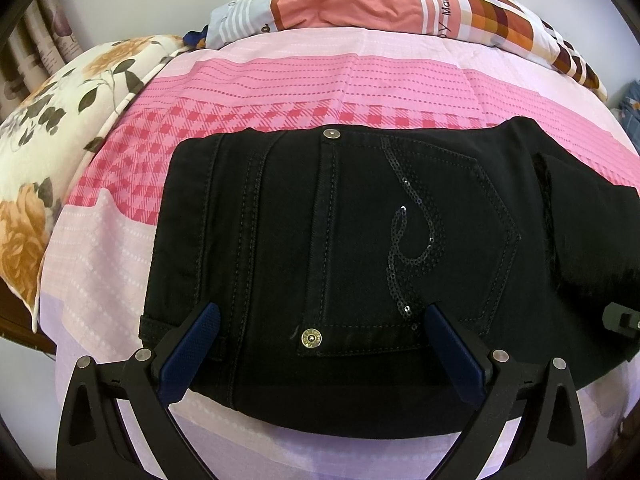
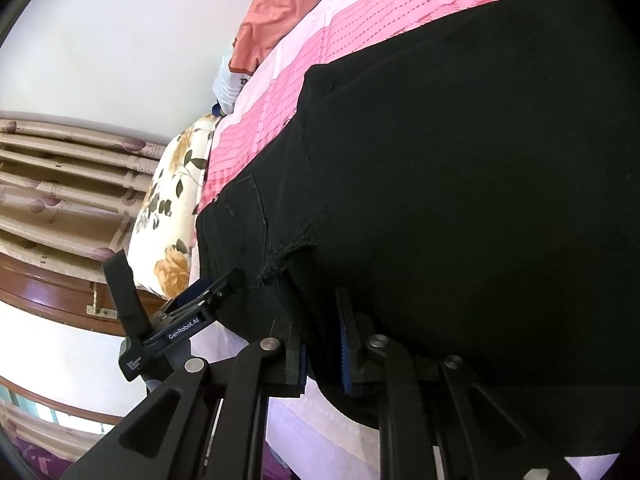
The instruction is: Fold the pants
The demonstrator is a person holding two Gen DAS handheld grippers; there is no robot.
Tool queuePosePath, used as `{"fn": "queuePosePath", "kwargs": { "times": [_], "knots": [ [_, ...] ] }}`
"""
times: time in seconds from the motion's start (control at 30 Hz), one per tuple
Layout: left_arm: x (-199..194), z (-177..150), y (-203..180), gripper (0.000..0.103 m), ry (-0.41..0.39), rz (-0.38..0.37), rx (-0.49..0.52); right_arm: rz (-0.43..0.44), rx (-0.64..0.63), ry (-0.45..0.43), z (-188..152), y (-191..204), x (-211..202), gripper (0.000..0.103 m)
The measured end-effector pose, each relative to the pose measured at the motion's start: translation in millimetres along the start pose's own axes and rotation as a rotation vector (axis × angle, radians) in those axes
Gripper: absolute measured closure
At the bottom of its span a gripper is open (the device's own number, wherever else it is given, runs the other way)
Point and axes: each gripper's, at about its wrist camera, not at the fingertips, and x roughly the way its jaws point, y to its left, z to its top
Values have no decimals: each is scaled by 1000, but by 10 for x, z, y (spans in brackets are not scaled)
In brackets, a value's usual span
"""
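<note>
Black pants (image 1: 360,240) lie on the pink bedsheet (image 1: 280,80), already doubled into a compact block, back pocket (image 1: 420,240) with its sequin swirl facing up and the waistband toward the near edge of the bed. The left gripper (image 1: 320,344) sits low over that waistband, jaws spread wide, one blue pad either side of the pocket's near corner and clamping nothing. Over on the right, the right gripper (image 2: 324,356) has its jaws drawn close on the near edge of the cloth, and it looks like a pinch on a fold of the pants, though the black fabric swallows the detail and I can't be sure how many layers are caught. That's the risk here: if only the top layer is held, a lift will peel the stack apart and the frayed hem (image 2: 288,256) will flop loose. With the left side unheld, any pull from the right could drag the whole bundle askew across the sheet, or off the near edge. The floral pillow (image 1: 60,140) sits well clear.
</note>
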Motion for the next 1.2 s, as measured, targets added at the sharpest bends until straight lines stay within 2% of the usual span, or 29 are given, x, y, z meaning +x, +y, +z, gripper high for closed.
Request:
{"fn": "queuePosePath", "kwargs": {
  "times": [0.27,0.4,0.6,0.8,0.9,1.1,1.2],
  "knots": [
    [1,-8,3,2,1,2,2,8,-9,6,-29,21,19,79],
    [6,-10,0,2,3,5,7,60,12,9,-29,3,11,69],
    [6,-5,-12,2,5,7,11,185,82,14,-29,-87,1,63],
    [6,-4,-19,2,9,11,18,394,249,-17,-10,-338,-43,61],
    [0,-10,-12,2,10,12,22,462,310,-31,-19,-424,-66,61],
    [-1,-6,-25,2,11,12,22,475,273,-29,-18,-342,-161,58],
    [-4,2,-25,2,10,12,19,484,205,3,-29,-212,-178,58]
  ]
}}
